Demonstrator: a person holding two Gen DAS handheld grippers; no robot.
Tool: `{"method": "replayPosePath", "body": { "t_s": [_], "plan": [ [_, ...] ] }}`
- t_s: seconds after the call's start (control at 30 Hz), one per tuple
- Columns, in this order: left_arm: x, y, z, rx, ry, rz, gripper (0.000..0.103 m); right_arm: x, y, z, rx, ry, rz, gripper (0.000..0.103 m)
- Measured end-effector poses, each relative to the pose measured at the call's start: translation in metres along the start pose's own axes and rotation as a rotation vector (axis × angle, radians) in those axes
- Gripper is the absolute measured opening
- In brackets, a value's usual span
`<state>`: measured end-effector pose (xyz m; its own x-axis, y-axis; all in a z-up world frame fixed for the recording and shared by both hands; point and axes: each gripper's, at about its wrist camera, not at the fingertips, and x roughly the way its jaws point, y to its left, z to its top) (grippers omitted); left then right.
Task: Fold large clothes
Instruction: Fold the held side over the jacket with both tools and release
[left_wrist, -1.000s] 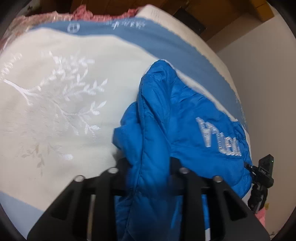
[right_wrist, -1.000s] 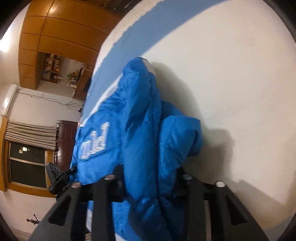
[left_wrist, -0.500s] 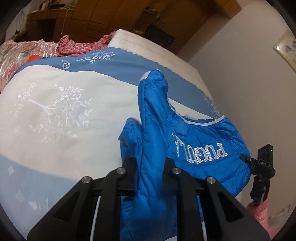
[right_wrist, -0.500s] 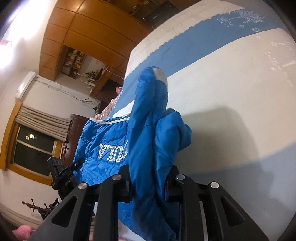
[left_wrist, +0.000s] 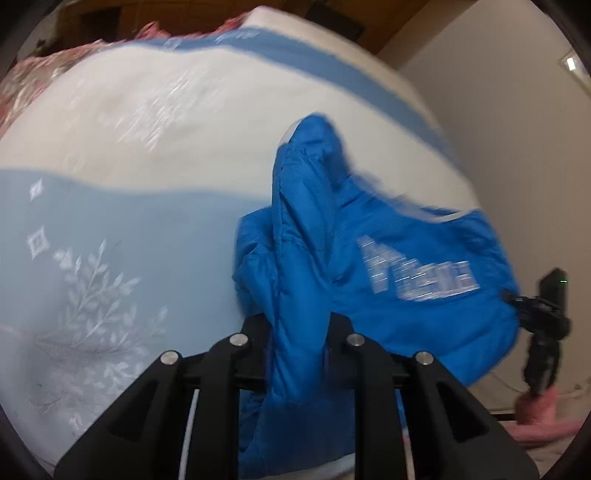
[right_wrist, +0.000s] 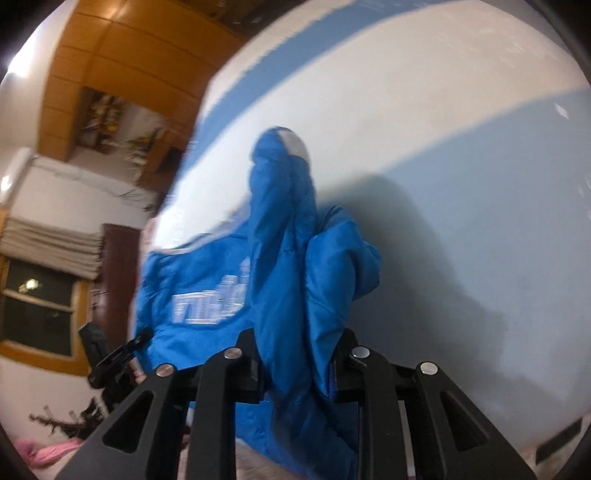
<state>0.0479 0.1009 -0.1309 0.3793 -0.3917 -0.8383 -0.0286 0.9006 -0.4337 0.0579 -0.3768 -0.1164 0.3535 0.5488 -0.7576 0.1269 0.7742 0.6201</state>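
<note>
With the left gripper (left_wrist: 297, 332) loosening slightly yet pinching one bunched edge of the blue puffer jacket (left_wrist: 388, 280) and the right gripper (right_wrist: 297, 354) clamped on another, we carry it, apparently clear of the bedspread (left_wrist: 147, 155), keeping both edges level.

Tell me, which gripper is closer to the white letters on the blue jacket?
Hard to tell. The left gripper pinches a fold left of the white letters on the blue jacket; the right gripper pinches one to their right.

clear: bedspread (left_wrist: 147, 155) | blocked: jacket (left_wrist: 406, 295), wall (left_wrist: 517, 129) beyond
</note>
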Motion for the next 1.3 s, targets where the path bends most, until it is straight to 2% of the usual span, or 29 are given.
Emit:
{"method": "replayPosePath", "body": {
  "t_s": [0.1, 0.23, 0.3, 0.37, 0.57, 0.67, 0.83, 0.9, 0.97, 1.03, 1.13, 1.23, 1.3],
  "plan": [
    [0.016, 0.015, -0.006, 0.005, 0.0, -0.001, 0.029, 0.02, -0.021, -0.002, 0.045, -0.004, -0.035, 0.026],
    [0.04, 0.02, -0.011, 0.055, -0.002, 0.048, 0.046, 0.044, -0.034, -0.008, 0.049, 0.0, -0.091, 0.033],
    [0.045, 0.024, -0.015, 0.038, -0.005, 0.034, 0.047, 0.054, -0.037, -0.01, 0.031, -0.009, -0.105, 0.036],
    [0.046, 0.026, -0.016, 0.037, -0.011, 0.034, 0.048, 0.057, -0.043, -0.013, 0.053, -0.018, -0.08, 0.037],
    [0.042, 0.018, -0.024, 0.039, -0.028, 0.092, 0.05, 0.05, -0.05, -0.02, 0.034, -0.036, -0.071, 0.039],
    [0.032, 0.013, -0.021, 0.011, -0.019, 0.13, 0.05, 0.036, -0.053, -0.022, 0.048, -0.03, -0.085, 0.047],
    [-0.025, -0.009, -0.03, 0.034, -0.113, 0.247, 0.05, -0.012, -0.025, -0.031, -0.084, -0.091, -0.233, 0.048],
    [-0.042, -0.028, -0.039, 0.04, -0.148, 0.248, 0.05, -0.028, -0.003, -0.036, -0.176, -0.127, -0.313, 0.048],
    [-0.047, -0.046, -0.046, 0.052, -0.163, 0.235, 0.05, -0.034, 0.015, -0.04, -0.259, -0.134, -0.297, 0.047],
    [-0.04, -0.07, -0.055, 0.078, -0.166, 0.247, 0.05, -0.027, 0.027, -0.044, -0.329, -0.123, -0.303, 0.045],
    [-0.017, -0.096, -0.062, 0.109, -0.154, 0.272, 0.05, -0.01, 0.034, -0.048, -0.406, -0.106, -0.359, 0.041],
    [0.001, -0.099, -0.067, 0.098, -0.129, 0.28, 0.05, 0.003, 0.027, -0.054, -0.415, -0.066, -0.332, 0.037],
    [0.013, -0.092, -0.072, 0.09, -0.102, 0.301, 0.05, 0.011, 0.024, -0.058, -0.443, -0.054, -0.376, 0.033]
  ]
}}
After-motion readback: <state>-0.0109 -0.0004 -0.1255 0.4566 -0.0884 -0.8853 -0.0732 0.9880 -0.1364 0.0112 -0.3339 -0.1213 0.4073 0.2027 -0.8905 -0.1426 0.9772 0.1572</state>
